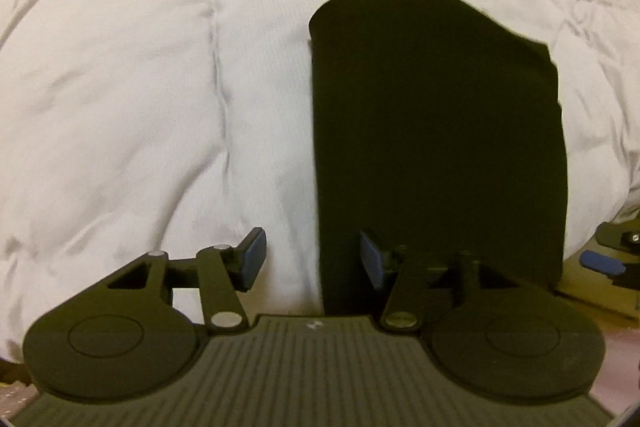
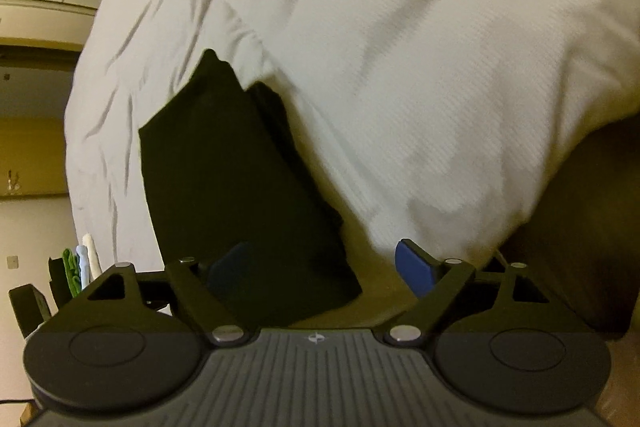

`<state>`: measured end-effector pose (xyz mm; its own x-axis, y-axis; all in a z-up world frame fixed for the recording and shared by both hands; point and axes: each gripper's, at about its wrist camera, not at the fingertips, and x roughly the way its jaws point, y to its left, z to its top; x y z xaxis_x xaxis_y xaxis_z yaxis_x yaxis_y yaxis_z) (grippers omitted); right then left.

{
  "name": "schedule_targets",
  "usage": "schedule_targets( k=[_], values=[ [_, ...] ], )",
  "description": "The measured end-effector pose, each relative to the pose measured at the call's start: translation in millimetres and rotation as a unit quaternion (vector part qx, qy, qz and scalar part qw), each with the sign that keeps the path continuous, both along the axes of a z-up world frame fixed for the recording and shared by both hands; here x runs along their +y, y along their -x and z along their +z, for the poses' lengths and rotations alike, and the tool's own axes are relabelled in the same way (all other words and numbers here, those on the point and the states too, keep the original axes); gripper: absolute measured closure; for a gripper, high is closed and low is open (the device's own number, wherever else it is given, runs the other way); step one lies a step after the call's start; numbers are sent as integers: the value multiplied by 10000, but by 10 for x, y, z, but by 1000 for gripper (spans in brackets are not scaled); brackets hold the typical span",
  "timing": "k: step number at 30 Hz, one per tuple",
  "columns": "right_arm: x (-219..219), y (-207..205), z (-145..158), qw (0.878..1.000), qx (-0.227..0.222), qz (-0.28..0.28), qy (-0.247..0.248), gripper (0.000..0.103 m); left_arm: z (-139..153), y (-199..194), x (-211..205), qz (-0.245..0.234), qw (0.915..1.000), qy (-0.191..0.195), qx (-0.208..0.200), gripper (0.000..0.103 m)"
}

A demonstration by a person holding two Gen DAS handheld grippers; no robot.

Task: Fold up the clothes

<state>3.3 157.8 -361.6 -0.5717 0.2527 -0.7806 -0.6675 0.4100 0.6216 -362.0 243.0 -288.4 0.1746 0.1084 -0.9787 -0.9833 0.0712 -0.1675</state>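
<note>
The left wrist view looks almost straight down on a white duvet [image 1: 140, 87] covering a bed, with a black folded garment [image 1: 436, 131] lying flat on it, right of centre. The left hand-held gripper [image 1: 312, 259] hovers at the garment's near left edge; its jaws stand apart with nothing between them, the right blue pad [image 1: 371, 259] over the dark cloth, the left pad [image 1: 254, 255] over the white duvet. Whether the pads touch the fabric cannot be told. At the far right edge of this view a bit of the right hand-held gripper [image 1: 612, 255] shows, cut off by the frame.

The right wrist view shows what the other does not: the room beyond the bed, with beige walls [image 2: 36, 163] and a small cluster of green and white items [image 2: 80, 263] at the lower left, too small to name. Here the garment [image 2: 224, 187] sits near the edge of the bed, and a second dark layer [image 2: 280, 131] peeks out along its right side. The right hand-held gripper [image 2: 324, 271] has its jaws wide apart, holding nothing; its left pad [image 2: 228, 267] is dim against the black cloth.

The garment is a long rectangle, its long axis running from near to far, with its far end tapering to a slanted point. Its near end is hidden behind the gripper bodies in both views, and its blackness swallows any seams or folds.
</note>
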Motion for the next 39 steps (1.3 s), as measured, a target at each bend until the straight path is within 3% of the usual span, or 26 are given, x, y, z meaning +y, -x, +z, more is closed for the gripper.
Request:
schedule_targets(
  k=[6,9,14,20,22,26,29,30,35,39],
  values=[
    [323,129,-123,9972,212,517,-490,15,-278,262,176,508,9925,-22,-1115,46],
    [462,196,-237,9936,357,834,-671,15,-455,364,209,751,9817,78,-1747,44],
    [603,243,-498,9877,698,1134,-814,16,-726,479,195,1123,9653,115,-2354,39],
    [725,297,-680,9808,1090,1287,-981,21,-903,630,200,1411,9393,129,-3124,39],
    [775,328,-721,9786,1233,1310,-997,21,-899,587,229,1290,9341,87,-3327,44],
    [835,415,-757,9740,1303,1557,-1004,21,-844,366,278,679,9461,-22,-3166,45],
    [842,363,-787,9745,1394,1482,-945,29,-898,467,260,752,9422,18,-3265,61],
    [834,340,-806,9752,1399,1447,-920,36,-909,484,260,796,9404,25,-3305,65],
    [912,503,-806,9775,1296,1437,-841,48,-745,382,251,648,9526,-224,-2964,82],
    [1003,632,-604,9777,1226,1517,-783,58,-457,510,152,708,9527,-410,-2927,86]
  ],
)
